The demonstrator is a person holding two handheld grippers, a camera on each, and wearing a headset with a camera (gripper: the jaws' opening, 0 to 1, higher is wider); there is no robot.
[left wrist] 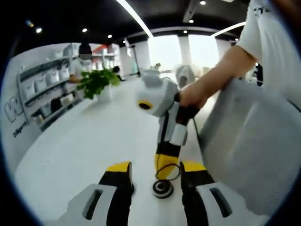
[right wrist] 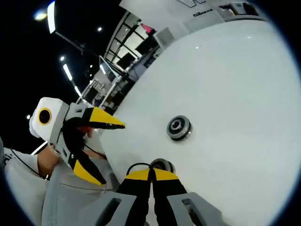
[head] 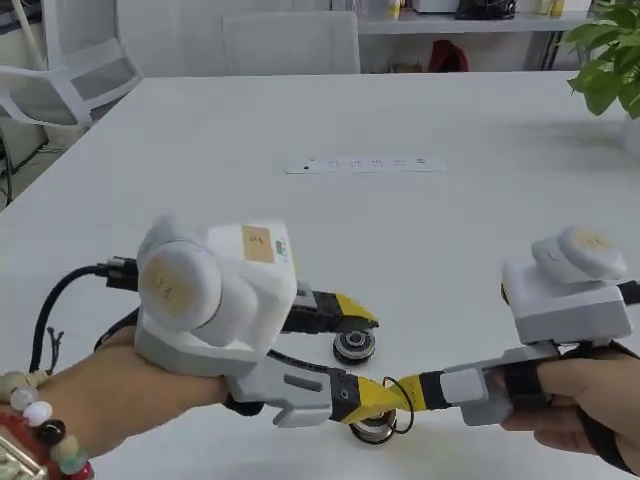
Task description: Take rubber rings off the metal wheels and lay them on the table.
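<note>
White table, right claw pinching rubber ring, far wheel lying flat

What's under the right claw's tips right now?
A metal wheel sits on the table beneath the right claw, which pinches a loop of black rubber ring. The claw tips cover part of the wheel, so whether the ring is free of it is hidden.

White table, two wheels, seemingly power strip
</note>
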